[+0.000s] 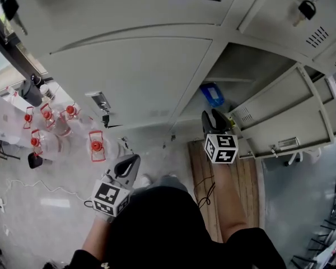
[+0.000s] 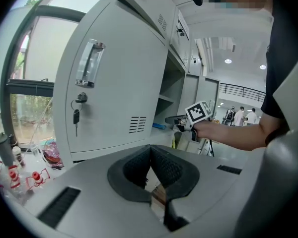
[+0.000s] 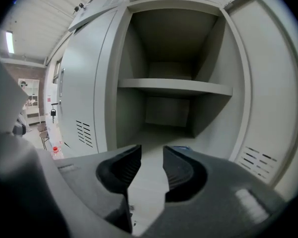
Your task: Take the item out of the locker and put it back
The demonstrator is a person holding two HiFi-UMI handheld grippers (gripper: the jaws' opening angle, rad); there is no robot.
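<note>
While the right gripper (image 1: 214, 119) hangs at the mouth of the open locker (image 1: 252, 60), its jaws stand apart with nothing between them. The left gripper (image 1: 129, 164) is held low and well back from the opening, its jaws pressed together and empty. The blue item (image 1: 213, 94) lies flat on the floor of the lower compartment, under the shelf (image 3: 174, 87), just beyond the right gripper's tips in the head view. In the right gripper view only a sliver of blue peeks over the right-hand jaw, so the item seems to sit off to one side of the jaw line, not between the pads. That offset looks like the chief hazard. A straight push forward would likely catch the item on one jaw and shove it deeper or skew it against the wall instead of bracketing it. The gap between the jaws also looks modest, and if the item is wider than that gap the tips would ride over it or nudge it away. Since it lies low and flat, a grip taken too high may pinch only an edge and let it slip on the way out. The open door (image 1: 280, 116) stands close on the right and could be knocked by a careless swing.
</note>
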